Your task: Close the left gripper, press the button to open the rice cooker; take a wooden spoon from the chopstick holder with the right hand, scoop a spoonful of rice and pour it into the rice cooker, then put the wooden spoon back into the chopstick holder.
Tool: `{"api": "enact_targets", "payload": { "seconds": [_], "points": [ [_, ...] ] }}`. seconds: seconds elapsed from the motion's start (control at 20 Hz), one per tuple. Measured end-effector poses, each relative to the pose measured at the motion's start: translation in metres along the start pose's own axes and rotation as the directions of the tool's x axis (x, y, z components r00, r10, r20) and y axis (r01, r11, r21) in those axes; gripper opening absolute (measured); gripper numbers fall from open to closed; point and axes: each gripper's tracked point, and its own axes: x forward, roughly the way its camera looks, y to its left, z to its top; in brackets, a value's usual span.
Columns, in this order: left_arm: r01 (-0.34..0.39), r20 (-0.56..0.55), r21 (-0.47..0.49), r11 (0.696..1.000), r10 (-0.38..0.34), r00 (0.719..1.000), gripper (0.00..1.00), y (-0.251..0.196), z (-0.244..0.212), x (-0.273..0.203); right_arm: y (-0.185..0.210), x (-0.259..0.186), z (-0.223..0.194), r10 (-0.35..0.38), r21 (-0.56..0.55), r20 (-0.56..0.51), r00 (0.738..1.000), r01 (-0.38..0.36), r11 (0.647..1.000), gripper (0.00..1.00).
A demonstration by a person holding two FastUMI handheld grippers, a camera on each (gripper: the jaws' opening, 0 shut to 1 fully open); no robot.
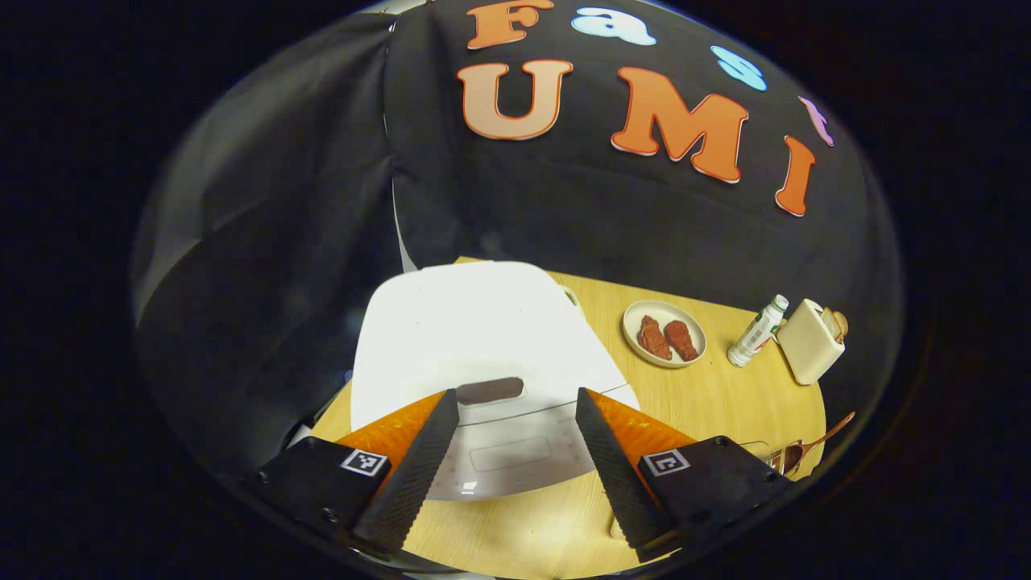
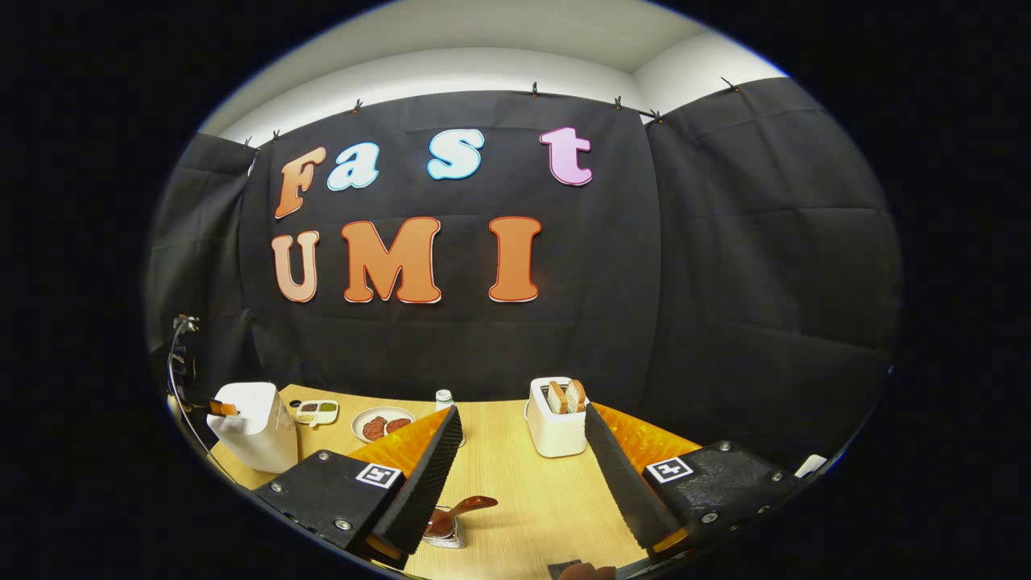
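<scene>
My left gripper (image 1: 515,451) hovers wide open and empty over the one rice cooker (image 1: 483,338), my right gripper (image 2: 519,475) equally spread above one wooden spoon (image 2: 459,509).

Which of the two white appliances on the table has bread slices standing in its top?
The toaster, between the right gripper's fingers in the right gripper view. The rice cooker at the table's left end has a closed lid.

Walls: black cloth (image 2: 725,266) draped on three sides, clipped along its top edge | Above: white wall (image 2: 451,68) and pale ceiling (image 2: 515,28), meeting at a corner on the right | Furniture: light wood-grain table (image 2: 540,499) set against the cloth | Light: even, indoor, soft sheen on the table.
</scene>
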Motion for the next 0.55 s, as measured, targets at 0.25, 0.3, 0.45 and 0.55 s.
{"api": "enact_targets", "payload": {
  "seconds": [0.25, 0.3, 0.45, 0.55],
  "points": [
    [0.059, 0.227, 0.023, 0.998, -0.063, 0.972, 0.99, -0.027, 0.094, -0.072, 0.003, 0.005, 0.004, 0.006, 0.001, 0.007, 1.000, -0.006, 1.000, 0.95],
    [0.070, 0.272, 0.031, 0.997, -0.075, 0.959, 0.99, -0.032, 0.112, -0.089, 0.003, 0.006, 0.004, 0.006, 0.000, 0.006, 1.000, -0.006, 1.000, 0.95],
    [0.108, 0.397, 0.054, 0.993, -0.121, 0.910, 0.99, -0.053, 0.158, -0.131, 0.004, 0.009, 0.006, 0.004, 0.003, 0.012, 1.000, -0.004, 1.000, 0.95],
    [0.119, 0.451, 0.071, 0.990, -0.138, 0.882, 0.99, -0.062, 0.179, -0.158, 0.005, 0.009, 0.009, 0.007, 0.008, 0.020, 1.000, -0.007, 1.000, 0.95]
  ]
}}
